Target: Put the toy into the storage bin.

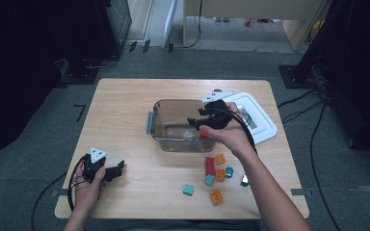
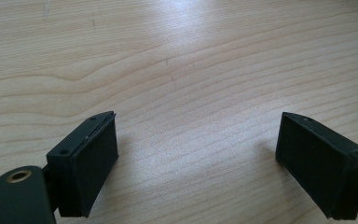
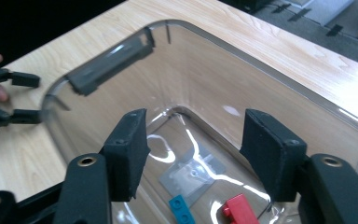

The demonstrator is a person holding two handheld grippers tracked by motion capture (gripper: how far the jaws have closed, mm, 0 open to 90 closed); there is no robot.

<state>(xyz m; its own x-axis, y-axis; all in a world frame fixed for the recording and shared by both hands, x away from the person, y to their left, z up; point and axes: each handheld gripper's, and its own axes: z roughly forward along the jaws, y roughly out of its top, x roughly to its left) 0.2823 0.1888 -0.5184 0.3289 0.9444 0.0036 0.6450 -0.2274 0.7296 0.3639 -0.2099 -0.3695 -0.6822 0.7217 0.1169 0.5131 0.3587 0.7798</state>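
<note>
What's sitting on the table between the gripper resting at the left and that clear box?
Nothing: the high view shows bare wood between the left gripper and the clear box.

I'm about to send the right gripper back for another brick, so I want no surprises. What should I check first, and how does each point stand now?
1. Right gripper empty: ok, jaws apart with nothing between them, above the clear container.
2. Last bricks landed inside: ok, a red brick and a blue brick lie on its floor.
3. Bricks left to fetch: ok, several wait on the table, among them an orange brick and a teal brick.
4. Left gripper clear of the path: ok, open and low over bare wood, far from the bricks.
5. White lid out of the way: ok, beside the container.
</note>
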